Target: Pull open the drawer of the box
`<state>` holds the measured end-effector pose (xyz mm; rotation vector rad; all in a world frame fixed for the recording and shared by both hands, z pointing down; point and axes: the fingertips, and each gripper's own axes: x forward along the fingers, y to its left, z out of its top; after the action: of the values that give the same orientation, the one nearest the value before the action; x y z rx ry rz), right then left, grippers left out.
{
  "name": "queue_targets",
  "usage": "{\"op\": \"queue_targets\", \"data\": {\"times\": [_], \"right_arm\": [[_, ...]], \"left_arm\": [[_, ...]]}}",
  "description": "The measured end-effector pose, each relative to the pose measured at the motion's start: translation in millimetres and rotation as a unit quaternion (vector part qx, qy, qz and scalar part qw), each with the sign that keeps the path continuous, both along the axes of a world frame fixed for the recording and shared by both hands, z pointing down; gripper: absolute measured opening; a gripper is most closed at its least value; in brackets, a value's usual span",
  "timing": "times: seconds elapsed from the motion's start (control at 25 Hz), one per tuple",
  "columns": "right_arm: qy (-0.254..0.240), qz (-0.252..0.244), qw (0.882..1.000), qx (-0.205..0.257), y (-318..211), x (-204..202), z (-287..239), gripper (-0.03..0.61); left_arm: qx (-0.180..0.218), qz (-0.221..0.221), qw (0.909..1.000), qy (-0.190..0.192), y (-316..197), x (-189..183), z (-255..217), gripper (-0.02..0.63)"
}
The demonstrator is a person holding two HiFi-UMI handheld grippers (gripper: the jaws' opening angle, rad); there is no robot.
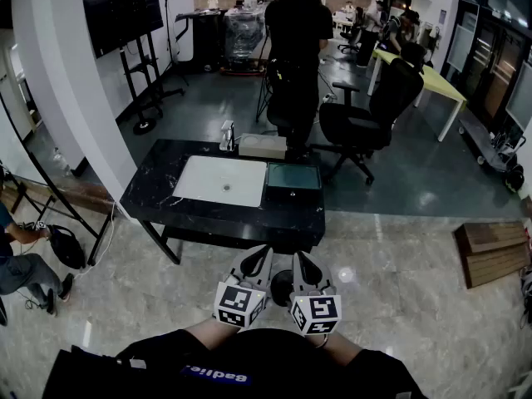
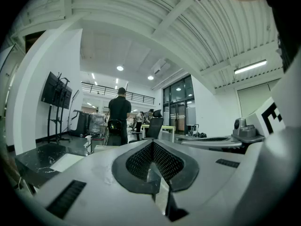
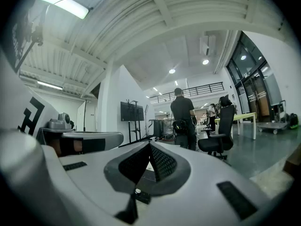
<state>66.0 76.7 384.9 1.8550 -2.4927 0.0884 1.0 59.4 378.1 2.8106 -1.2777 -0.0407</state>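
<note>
A dark box (image 1: 293, 181) with a greenish top stands at the right end of the black marble table (image 1: 158, 194); a small knob shows on its near face. Both grippers are held low, close to the body, well short of the table. The left gripper (image 1: 261, 258) and the right gripper (image 1: 301, 261) point toward the table side by side, jaws closed together, with nothing in them. In the left gripper view the left gripper's (image 2: 153, 147) dark pads meet at a point. The right gripper's (image 3: 149, 149) pads do the same in the right gripper view. The box is hidden in both gripper views.
A white basin panel (image 1: 220, 179), a small faucet-like piece (image 1: 227, 135) and a pale box (image 1: 262, 145) share the table. A person in black (image 1: 295, 48) stands behind it beside an office chair (image 1: 374, 115). A screen on a stand (image 1: 123, 15) is at the left, wooden planks (image 1: 490, 252) at the right.
</note>
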Motion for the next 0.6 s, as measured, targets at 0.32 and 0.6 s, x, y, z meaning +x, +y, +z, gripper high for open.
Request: {"op": "queue_targets", "data": {"times": [0.32, 0.6], "right_arm": [[-0.001, -0.003, 1.000, 0.000, 0.9, -3.0, 1.3, 0.000], [-0.002, -0.004, 1.000, 0.000, 3.3, -2.0, 0.5, 0.000]], "left_arm": [[-0.002, 0.003, 1.0000, 0.000, 2.0, 0.9, 2.2, -0.012], [-0.003, 0.003, 1.0000, 0.000, 4.8, 2.2, 1.3, -0.012]]}}
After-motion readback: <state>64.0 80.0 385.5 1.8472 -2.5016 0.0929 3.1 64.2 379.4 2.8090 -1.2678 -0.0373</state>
